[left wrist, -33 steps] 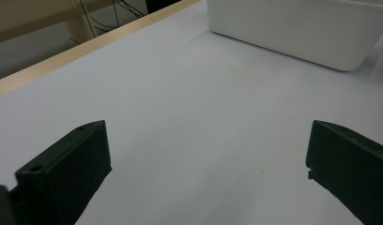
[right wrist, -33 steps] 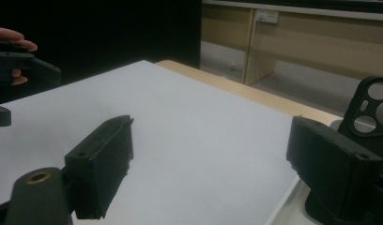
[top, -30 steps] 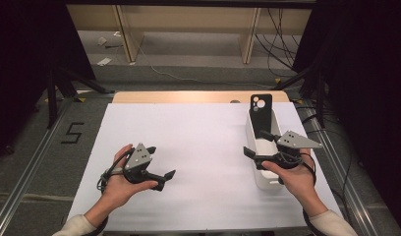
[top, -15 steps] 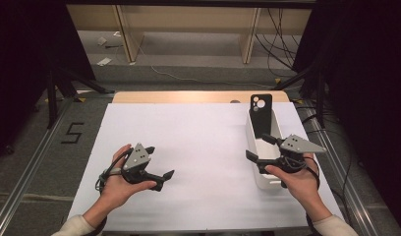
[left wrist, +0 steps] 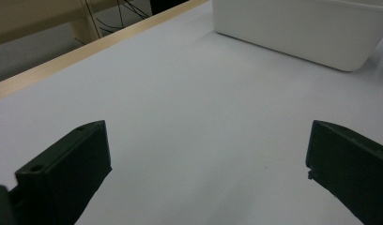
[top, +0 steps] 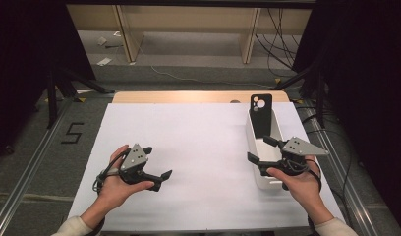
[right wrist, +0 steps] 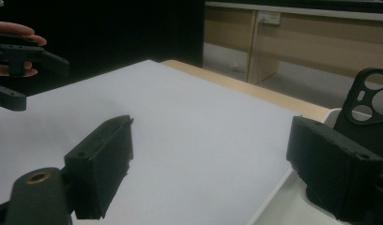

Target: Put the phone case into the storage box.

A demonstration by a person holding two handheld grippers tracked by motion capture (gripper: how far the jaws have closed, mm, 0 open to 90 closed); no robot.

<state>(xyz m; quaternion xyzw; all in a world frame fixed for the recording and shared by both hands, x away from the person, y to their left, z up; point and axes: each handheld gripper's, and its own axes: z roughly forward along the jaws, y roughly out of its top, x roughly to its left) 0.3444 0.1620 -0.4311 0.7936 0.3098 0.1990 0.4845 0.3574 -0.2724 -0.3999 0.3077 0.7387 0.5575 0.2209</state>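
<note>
Hard to see much inside the white bin [top: 263, 181] from the high view, since the right hand [top: 298, 183] and the right hand-held gripper [top: 260, 150] sit over its near end. The bin is a long, narrow, smooth plastic tub with rounded corners, sitting on the right side of the table [top: 203, 137]. A black phone case [top: 261, 115] stands upright at its far end, leaning on the wall, with round camera cutouts at the top. In the right gripper view the case [right wrist: 368, 117] is cut off by the frame edge and partly blocked by the jaw in front of it.

Both grippers are matte black blocky plastic, each topped by a grey triangular plate. The right one's jaws are spread wide with nothing between them, one jaw over the bin rim. The left hand-held gripper [top: 157, 162] hovers low over the left of the table, jaws also wide apart and empty. The table top is a plain white sheet with a pale wood strip along the far edge.
</note>
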